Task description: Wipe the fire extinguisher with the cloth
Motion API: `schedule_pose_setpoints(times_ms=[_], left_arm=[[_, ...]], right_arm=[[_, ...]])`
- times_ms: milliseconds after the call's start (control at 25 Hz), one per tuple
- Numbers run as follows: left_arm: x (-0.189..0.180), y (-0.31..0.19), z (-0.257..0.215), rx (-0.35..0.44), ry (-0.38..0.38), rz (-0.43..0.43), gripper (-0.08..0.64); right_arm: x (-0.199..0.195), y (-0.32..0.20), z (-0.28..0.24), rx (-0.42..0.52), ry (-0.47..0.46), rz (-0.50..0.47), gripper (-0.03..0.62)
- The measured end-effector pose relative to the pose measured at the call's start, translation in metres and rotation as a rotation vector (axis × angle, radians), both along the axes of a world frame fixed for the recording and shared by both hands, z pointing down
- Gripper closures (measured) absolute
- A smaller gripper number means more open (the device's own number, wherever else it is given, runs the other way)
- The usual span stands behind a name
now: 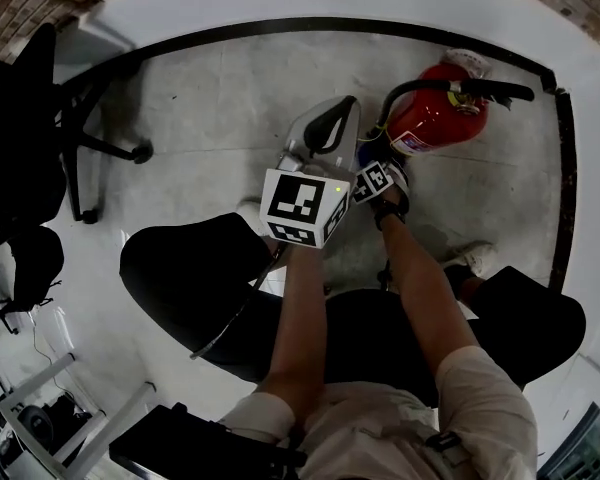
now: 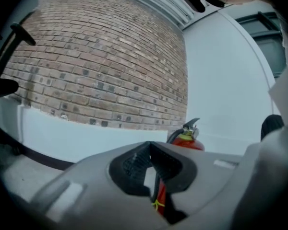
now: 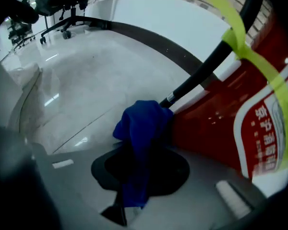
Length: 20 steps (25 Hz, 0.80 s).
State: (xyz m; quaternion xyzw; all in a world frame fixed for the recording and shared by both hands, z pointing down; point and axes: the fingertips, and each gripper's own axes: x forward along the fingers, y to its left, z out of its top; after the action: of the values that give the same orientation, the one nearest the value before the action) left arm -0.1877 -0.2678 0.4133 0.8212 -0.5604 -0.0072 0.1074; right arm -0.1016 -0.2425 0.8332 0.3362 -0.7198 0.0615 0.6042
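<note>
The right claw (image 3: 140,172) is clamping a blue cloth (image 3: 143,126) and pressing its bunched upper end against the red side of the fire extinguisher (image 3: 213,123), just where the black hose (image 3: 206,70) is running down the cylinder. The rest of the cloth is hanging down between the jaws. The extinguisher is standing upright on the floor (image 1: 210,98) near its far right corner, close to the dark strip (image 1: 280,26) edging the floor along the white wall. Its body is shining a glossy red, a white label (image 3: 261,128) with red print is wrapping round it, and a yellow band (image 3: 259,63) is crossing over the hose and the label. A black handle (image 1: 485,91) is sticking out at its top. The left claw (image 2: 149,146) is hovering near the extinguisher's left side without touching it, its jaws closed tip to tip and gripping nothing. The extinguisher is showing beyond them, in front of the white wall and beside a brick wall (image 2: 101,56). An office chair (image 1: 30,138) is standing at the floor's left edge.
</note>
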Motion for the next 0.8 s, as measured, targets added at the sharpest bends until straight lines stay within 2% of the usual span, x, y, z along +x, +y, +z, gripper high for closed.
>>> schedule_pose_setpoints(times_ms=[120,240,360,440,600,720,800], left_arm=[[-0.003,0.003,0.005,-0.013,-0.037,0.007,0.560],[-0.002,0.001,0.003,-0.013,-0.040,0.004,0.560],[0.007,0.004,-0.002,-0.012,-0.061,0.016,0.560],[0.007,0.008,-0.010,-0.002,-0.061,0.005,0.560],[0.009,0.019,-0.026,0.026,-0.065,-0.002,0.560],[0.010,0.027,-0.036,0.050,-0.042,-0.003,0.560],[0.009,0.031,-0.042,0.059,-0.015,-0.010,0.560]], right_arm=[[-0.003,0.000,0.006,0.008,-0.001,-0.065,0.517],[-0.012,-0.003,-0.031,0.051,-0.112,-0.069,0.515],[-0.011,0.006,-0.113,0.169,-0.242,-0.082,0.515],[-0.007,0.004,-0.184,0.294,-0.313,-0.083,0.514],[0.015,0.005,-0.321,0.542,-0.468,-0.028,0.512],[0.022,0.008,-0.392,0.662,-0.533,-0.055,0.512],[0.027,0.001,-0.426,0.728,-0.532,-0.058,0.512]])
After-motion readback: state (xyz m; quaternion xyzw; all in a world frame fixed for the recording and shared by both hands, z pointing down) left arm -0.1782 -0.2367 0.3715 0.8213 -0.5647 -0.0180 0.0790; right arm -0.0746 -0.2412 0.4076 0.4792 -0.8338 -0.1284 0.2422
